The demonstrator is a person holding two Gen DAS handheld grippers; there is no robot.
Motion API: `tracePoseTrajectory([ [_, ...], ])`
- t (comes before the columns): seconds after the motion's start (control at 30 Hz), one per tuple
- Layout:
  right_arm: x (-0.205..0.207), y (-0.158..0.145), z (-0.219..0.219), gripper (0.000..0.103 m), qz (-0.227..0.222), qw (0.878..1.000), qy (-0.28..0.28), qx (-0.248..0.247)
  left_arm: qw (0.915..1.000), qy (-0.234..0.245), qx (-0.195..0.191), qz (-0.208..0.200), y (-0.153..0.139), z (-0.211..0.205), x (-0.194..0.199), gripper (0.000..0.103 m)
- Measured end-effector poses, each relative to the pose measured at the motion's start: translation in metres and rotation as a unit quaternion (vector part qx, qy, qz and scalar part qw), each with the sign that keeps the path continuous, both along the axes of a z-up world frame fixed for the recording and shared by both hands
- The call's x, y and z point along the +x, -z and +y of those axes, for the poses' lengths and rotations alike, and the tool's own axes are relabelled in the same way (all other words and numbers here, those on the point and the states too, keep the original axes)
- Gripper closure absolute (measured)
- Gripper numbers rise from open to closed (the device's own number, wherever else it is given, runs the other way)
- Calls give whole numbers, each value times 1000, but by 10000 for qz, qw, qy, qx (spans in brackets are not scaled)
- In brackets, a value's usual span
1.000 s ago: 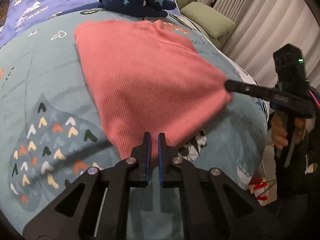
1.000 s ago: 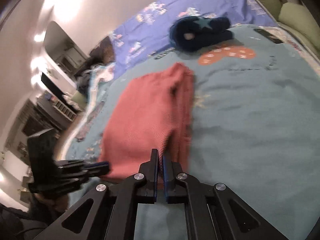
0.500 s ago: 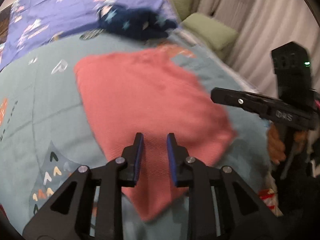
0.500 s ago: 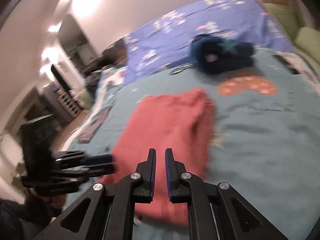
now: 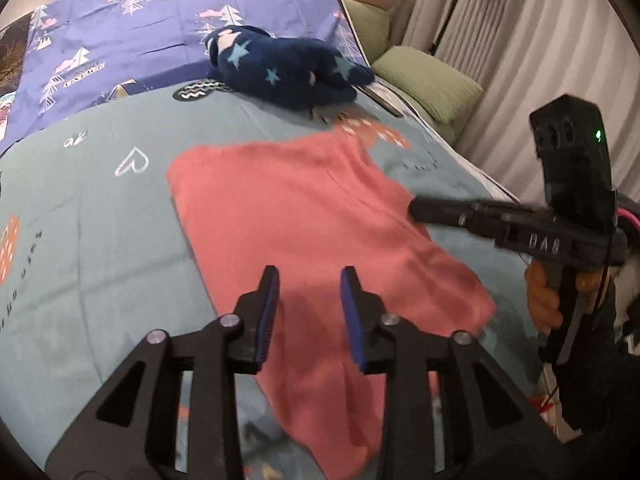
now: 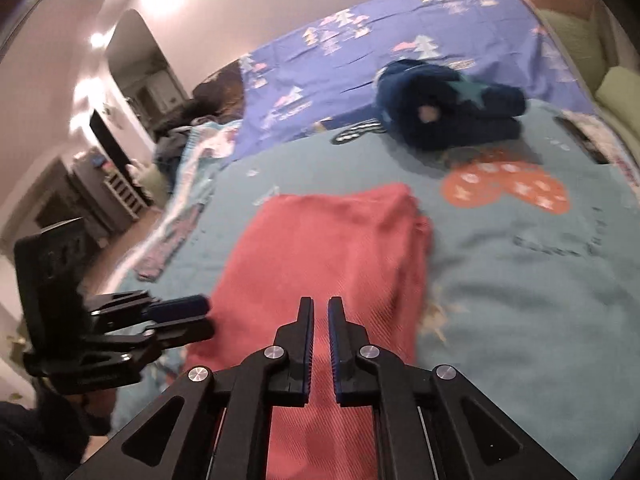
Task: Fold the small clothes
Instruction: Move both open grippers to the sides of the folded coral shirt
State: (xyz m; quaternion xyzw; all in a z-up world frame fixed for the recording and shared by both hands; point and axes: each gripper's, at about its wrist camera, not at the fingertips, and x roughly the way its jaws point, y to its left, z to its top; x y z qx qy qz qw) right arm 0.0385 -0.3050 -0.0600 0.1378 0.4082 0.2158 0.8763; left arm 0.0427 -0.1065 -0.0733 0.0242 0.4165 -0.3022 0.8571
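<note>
The folded coral-pink knitted garment (image 5: 320,220) lies on the teal patterned bedcover (image 5: 100,240). Above it, the left gripper (image 5: 308,280) is opening, empty; the right gripper (image 6: 319,312) is nearly closed, empty.

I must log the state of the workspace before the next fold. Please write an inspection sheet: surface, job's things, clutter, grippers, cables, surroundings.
Surface: teal bedspread with printed hearts, purple tree-print sheet behind it.
Job's things: pink knit garment lies folded flat on the bedspread, nothing gripping it.
Clutter: navy star-print plush toy at the far end of the bedspread, apart from the garment.
Grippers: left gripper jaws opening, nothing between them; right gripper shut and empty.
Cables: pink cable behind the right gripper.
Surroundings: green cushions, pale curtains, shelves at the left.
</note>
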Motion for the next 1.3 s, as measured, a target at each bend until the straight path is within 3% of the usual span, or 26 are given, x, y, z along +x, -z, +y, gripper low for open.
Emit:
tracePoseTrajectory([
  [0.1, 22, 36, -13, 101, 350, 9917, 716, -1012, 9982, -348, 459, 187, 28, -2, 22, 61],
  [0.13, 23, 42, -19, 98, 345, 9894, 909, -1076, 9985, -350, 339, 246, 31, 1, 23, 61],
  [0.17, 21, 42, -25, 86, 350, 9890, 1010, -1024, 9989, -353, 239, 217, 30, 3, 22, 61],
  [0.27, 14, 28, -47, 85, 282, 9934, 1031, -416, 9995, -185, 237, 64, 16, 4, 23, 61],
  [0.43, 29, 7, -52, 83, -25, 9943, 989, -387, 9990, -313, 204, -252, -2, 5, 50, 61],
  [0.57, 49, 5, -25, 82, -177, 9991, 386, -1, 9991, -299, 37, -313, -8, 3, 71, 61],
  [0.67, 68, 19, -15, 83, 0, 9992, 318, -228, 9991, -319, 173, -227, 4, -5, 92, 61],
  [0.7, 76, 28, -14, 87, 98, 9978, 444, -481, 9968, -508, 563, -236, 18, -7, 102, 61],
  [0.77, 88, 46, -19, 94, 197, 9939, 688, -837, 9921, -767, 985, -99, 39, -6, 117, 56],
  [0.83, 86, 44, -33, 94, 282, 9960, 805, -284, 9936, -889, 700, 28, 44, 5, 119, 51],
  [0.9, 76, 36, -38, 90, 180, 9952, 921, -275, 9950, -908, 404, 110, 35, 16, 113, 51],
  [1.0, 56, 30, -43, 88, 193, 9949, 937, -311, 9954, -876, 378, -65, 23, 22, 99, 51],
  [1.17, 29, 33, -50, 71, 377, 9949, 910, -194, 9968, -612, 462, -230, 9, 20, 73, 51],
  [1.3, 16, 35, -58, 55, 551, 9952, 805, -14, 9978, -443, 410, -273, 0, 14, 50, 41],
])
